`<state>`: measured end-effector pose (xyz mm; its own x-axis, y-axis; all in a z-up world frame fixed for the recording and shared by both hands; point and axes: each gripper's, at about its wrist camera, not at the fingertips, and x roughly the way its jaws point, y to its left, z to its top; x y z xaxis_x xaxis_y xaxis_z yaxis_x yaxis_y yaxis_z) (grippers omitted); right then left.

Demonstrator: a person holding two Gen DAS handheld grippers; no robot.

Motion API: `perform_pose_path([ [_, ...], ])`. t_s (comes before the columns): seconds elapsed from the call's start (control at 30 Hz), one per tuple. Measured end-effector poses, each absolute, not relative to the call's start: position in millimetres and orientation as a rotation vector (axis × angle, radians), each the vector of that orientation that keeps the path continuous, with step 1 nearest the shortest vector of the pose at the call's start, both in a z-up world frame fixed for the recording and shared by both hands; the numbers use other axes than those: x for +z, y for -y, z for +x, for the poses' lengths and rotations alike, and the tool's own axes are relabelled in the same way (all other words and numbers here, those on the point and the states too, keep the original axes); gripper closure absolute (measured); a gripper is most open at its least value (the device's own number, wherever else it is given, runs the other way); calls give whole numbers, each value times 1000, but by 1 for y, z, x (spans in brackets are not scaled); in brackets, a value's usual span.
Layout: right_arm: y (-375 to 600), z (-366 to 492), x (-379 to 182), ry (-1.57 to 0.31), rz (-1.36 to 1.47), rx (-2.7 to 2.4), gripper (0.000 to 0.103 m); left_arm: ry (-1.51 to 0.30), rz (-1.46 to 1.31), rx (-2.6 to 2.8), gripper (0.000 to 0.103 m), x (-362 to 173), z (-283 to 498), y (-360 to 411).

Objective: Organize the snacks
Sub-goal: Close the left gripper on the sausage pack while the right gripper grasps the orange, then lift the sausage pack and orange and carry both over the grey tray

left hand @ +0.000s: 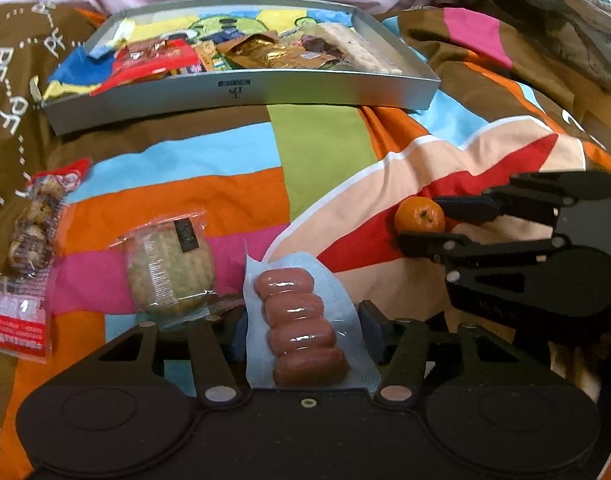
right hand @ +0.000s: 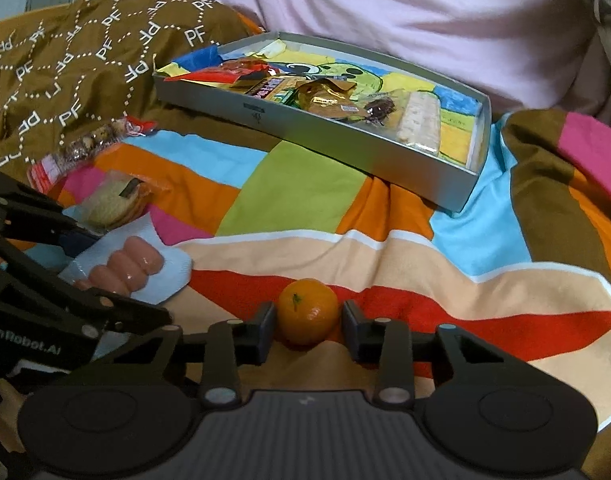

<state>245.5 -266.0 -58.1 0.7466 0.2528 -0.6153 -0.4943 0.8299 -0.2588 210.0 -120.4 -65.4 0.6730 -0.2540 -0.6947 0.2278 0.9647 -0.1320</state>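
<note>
The grey tray (left hand: 241, 94) lies at 12 o'clock, partly filled. Left gripper (left hand: 303, 330), open wide, straddles the sausage pack (left hand: 301, 328); right gripper (right hand: 307, 334), open, brackets the mandarin (right hand: 307, 310). Step: grasping. Next: close both, carry to tray.

Grippers: two, the left gripper (left hand: 303, 332) and the right gripper (right hand: 307, 330).
Mandarin oranges: one mandarin (right hand: 307, 311) on the bedspread (right hand: 297, 196).
Sausage packs: one sausage pack (left hand: 301, 324), with four sausages showing in it.
Wrapped round biscuits: one biscuit (left hand: 170, 266).
Long red-ended snack packs: one nut snack pack (left hand: 27, 256).
Boxes: one grey box (left hand: 241, 94).
Wrapped snacks in the box: several, overlapping; an exact count cannot be told.
</note>
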Motion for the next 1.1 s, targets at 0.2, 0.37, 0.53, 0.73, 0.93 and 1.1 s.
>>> perform_pose_path([
  [0.2, 253, 236, -62, -551, -550, 392, 65, -730, 69, -256, 48, -64, 198, 130],
  [0.37, 246, 227, -63, -490, -645, 377, 65, -680, 163, -253, 49, -63, 189, 136],
  [0.53, 239, 220, -65, -443, -730, 365, 65, -656, 196, -250, 50, -62, 185, 139],
  [0.73, 236, 215, -64, -381, -799, 336, 65, -645, 255, -230, 51, -64, 183, 142],
  [0.93, 236, 215, -63, -370, -797, 330, 65, -634, 247, -196, 52, -61, 185, 136],
  [1.1, 236, 214, -60, -334, -790, 321, 65, -614, 223, -197, 65, -56, 186, 133],
])
